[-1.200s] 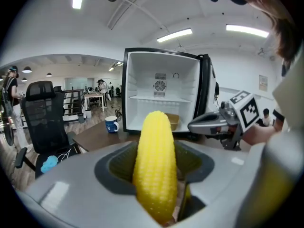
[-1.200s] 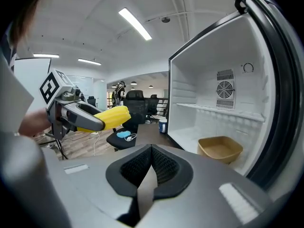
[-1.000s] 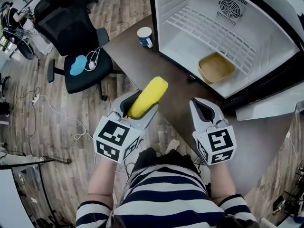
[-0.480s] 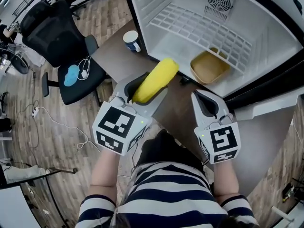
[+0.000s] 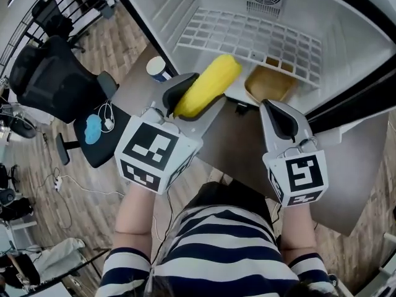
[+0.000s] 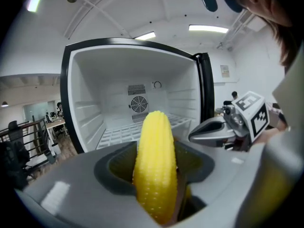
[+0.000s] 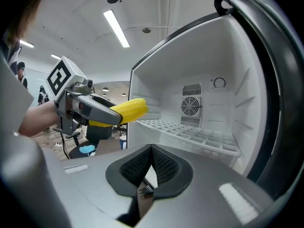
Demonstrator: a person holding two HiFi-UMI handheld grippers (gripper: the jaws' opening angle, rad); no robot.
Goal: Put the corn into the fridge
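Now, left gripper [image 5: 199,94]: I see its jaws pinched on the corn [image 5: 210,82], gripping its lower half.
corn: tilted upward, tip at the mouth of the open fridge [image 5: 185,14], over the front edge of the wire shelf [image 5: 247,36], though perhaps not past it.
right gripper [image 5: 281,119]: pads pressed together with nothing between them, held over the table [image 5: 241,144].
fridge floor: a tan dish [image 5: 269,84] sits under the shelf.

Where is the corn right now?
Head view, left of centre: the corn is clamped in the left tongs, its tip at the fridge opening, near the tan tray.
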